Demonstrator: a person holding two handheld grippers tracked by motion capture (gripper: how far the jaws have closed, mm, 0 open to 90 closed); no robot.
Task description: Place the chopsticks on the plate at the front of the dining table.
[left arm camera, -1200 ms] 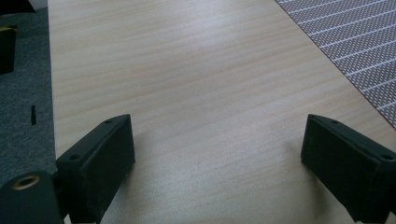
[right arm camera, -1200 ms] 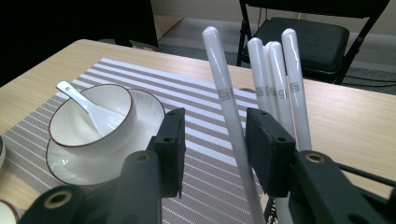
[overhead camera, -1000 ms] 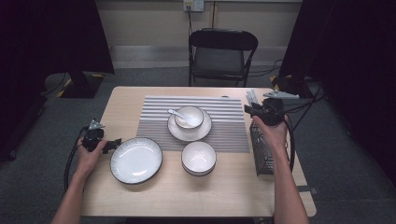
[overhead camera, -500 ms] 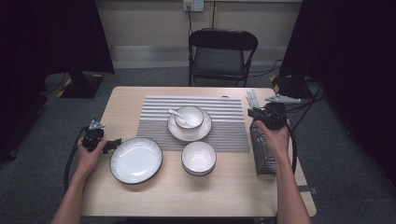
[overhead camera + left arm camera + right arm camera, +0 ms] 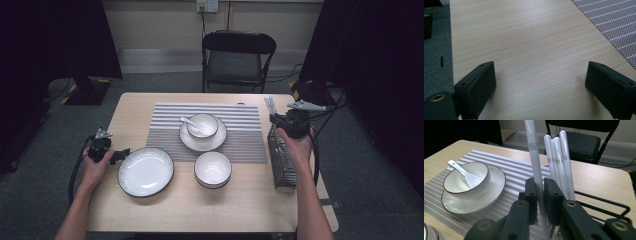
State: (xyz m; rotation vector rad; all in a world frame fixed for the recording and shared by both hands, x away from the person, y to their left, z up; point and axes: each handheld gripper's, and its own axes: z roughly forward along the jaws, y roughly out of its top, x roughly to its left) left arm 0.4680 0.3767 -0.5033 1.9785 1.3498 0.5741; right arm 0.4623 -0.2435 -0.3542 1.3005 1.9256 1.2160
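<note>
One white chopstick (image 5: 534, 152) stands upright between the jaws of the right gripper (image 5: 540, 195), whose pads, having just been closing, now pinch its shaft. Three more white chopsticks (image 5: 559, 162) lean together just behind it, their lower ends inside the black wire basket (image 5: 281, 159) at the right edge of the table (image 5: 150, 107). In the high view the right gripper (image 5: 290, 122) sits above the far end of this basket, and the chopsticks (image 5: 270, 105) show as a small pale bundle beside it, too small to count.

Containers: a small bowl (image 5: 202, 125) holding a white spoon (image 5: 190, 122) rests on a saucer (image 5: 203, 140) on the striped placemat (image 5: 165, 125). The right gripper view shows the same bowl (image 5: 466, 181), spoon (image 5: 464, 173) and saucer (image 5: 474, 200) close up, with brown rims. Nearer the person, an empty bowl (image 5: 213, 169) overlaps the mat's near edge, and an empty dark-rimmed plate (image 5: 145, 171) lies on bare wood to its left.

The left gripper (image 5: 117, 154) rests on the table just beside the plate. Its own view shows the left gripper (image 5: 540, 82) with jaws spread wide over bare wood, grasping nothing, and a corner of the placemat (image 5: 614, 20).

A folding chair (image 5: 235, 55) stands beyond the table.
</note>
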